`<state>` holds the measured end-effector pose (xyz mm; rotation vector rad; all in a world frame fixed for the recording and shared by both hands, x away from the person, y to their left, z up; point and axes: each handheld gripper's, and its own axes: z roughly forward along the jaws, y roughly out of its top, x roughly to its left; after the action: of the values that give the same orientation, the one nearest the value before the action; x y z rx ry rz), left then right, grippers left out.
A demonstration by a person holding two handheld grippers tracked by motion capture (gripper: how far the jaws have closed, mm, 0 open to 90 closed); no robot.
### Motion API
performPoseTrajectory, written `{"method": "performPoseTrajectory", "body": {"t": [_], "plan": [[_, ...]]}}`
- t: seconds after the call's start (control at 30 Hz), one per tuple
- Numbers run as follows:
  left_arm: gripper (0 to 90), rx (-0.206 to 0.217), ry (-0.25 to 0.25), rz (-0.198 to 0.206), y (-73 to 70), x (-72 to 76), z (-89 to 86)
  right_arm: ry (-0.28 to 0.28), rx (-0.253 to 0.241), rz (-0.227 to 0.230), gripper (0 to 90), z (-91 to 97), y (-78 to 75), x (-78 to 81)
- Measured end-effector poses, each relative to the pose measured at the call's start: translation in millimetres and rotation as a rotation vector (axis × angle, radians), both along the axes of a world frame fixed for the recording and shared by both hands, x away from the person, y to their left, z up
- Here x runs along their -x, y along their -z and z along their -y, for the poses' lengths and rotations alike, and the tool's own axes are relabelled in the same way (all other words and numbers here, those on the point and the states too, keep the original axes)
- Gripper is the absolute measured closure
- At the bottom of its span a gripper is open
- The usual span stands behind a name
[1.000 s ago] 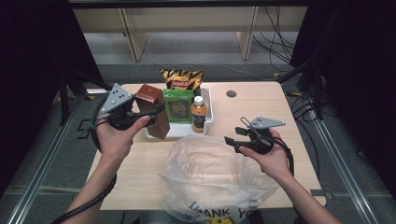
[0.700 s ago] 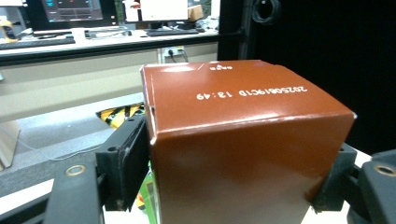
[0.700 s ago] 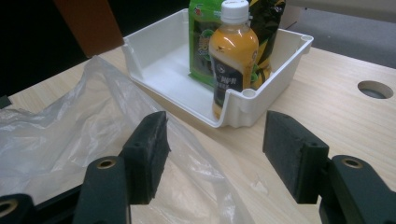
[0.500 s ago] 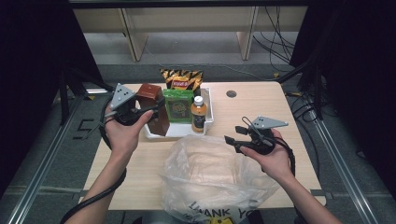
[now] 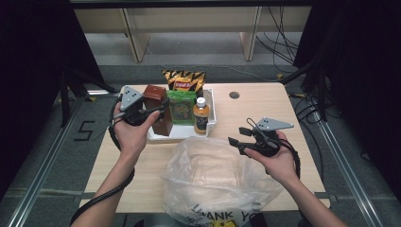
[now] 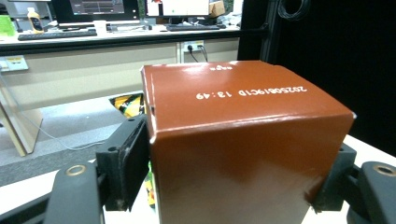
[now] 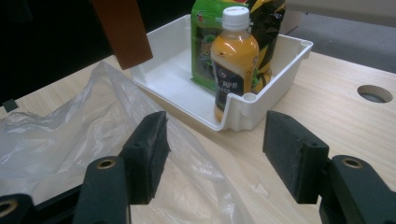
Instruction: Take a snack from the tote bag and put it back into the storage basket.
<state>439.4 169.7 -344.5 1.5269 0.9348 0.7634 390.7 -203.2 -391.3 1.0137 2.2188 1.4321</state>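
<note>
The brown carton [image 5: 160, 111] is sitting left of centre in the high view, above the white tray's [image 5: 211, 124] left end, the left gripper [image 5: 150, 115] clamping its sides. The right gripper [image 5: 242, 137] is hovering over bare worktop [image 5: 255, 106] beside the plastic bag [image 5: 217, 182], jaws apart, holding nothing.

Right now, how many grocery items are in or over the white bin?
4: the brown carton held at its left side, the green snack bag in the middle, the orange drink bottle at the right, the yellow-black chip bag behind. Others may be hidden.
</note>
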Motion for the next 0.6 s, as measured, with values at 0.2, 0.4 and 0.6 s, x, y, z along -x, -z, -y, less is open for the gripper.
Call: {"method": "performPoseTrajectory", "body": {"t": [0.2, 0.4, 0.6], "plan": [[26.5, -0.006, -0.013, 0.010, 1.7, -3.1, 1.4, -0.017, 0.011, -0.002, 40.6, -0.7, 0.9, -0.6], [26.5, -0.005, -0.025, 0.008, 3.4, -8.3, 3.4, -0.009, 0.019, 0.007, 40.6, -1.5, -0.8, 1.3], [26.6, -0.007, -0.044, -0.001, 6.4, -14.8, 3.5, -0.007, 0.015, 0.002, 40.6, -3.2, -1.1, 2.0]]}}
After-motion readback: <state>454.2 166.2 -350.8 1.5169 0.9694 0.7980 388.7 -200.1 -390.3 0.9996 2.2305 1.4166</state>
